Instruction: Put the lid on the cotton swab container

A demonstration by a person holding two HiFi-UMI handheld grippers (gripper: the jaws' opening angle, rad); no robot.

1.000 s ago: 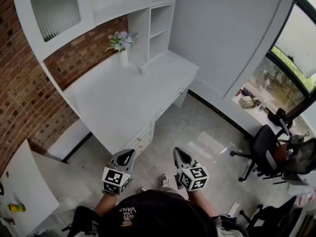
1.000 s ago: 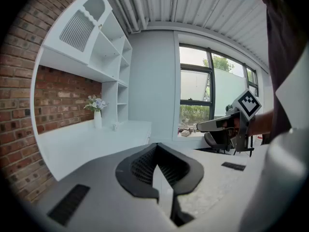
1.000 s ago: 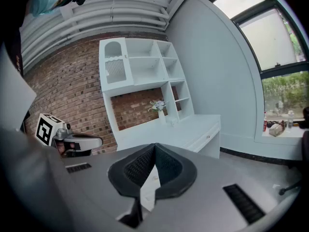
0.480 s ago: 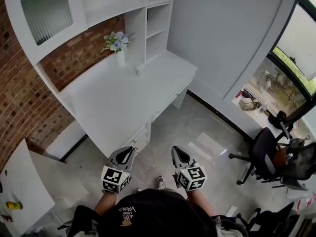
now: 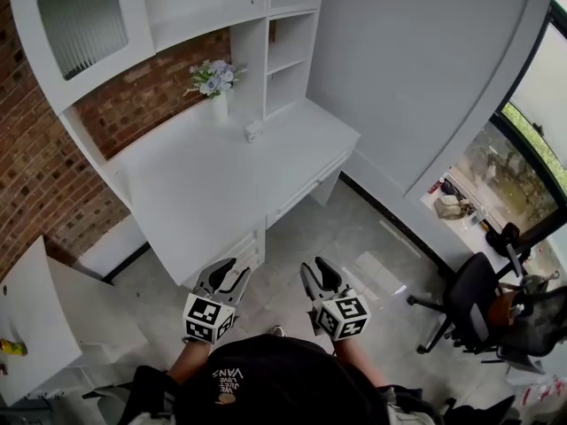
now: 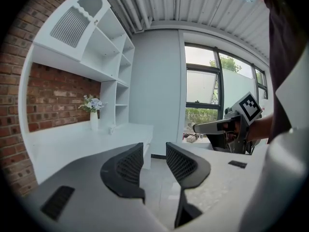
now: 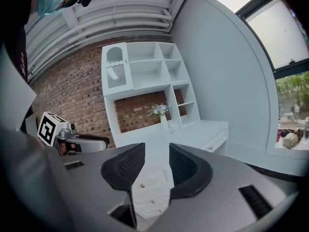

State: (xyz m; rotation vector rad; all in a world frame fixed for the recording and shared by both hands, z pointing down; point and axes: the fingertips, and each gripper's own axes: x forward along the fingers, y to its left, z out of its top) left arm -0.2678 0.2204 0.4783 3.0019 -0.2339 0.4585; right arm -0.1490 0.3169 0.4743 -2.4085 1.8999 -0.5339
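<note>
Now, two grippers [image 5: 236,268] [image 5: 313,266], jaws just opening, empty

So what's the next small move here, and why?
Probably bring both forward over the desk: the left gripper and right gripper, jaws just opened with nothing between them, hang short of its front edge, and the only candidate, a small white object by the vase, sits far back.

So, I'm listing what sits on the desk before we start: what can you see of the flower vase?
The vase is small, white and slim, standing upright at the back of the white desk, in front of the brick wall and left of the shelf column. It holds pale blue, white and lilac flowers with green leaves. A small white object sits apart to its right. Its material can't be told.
</note>
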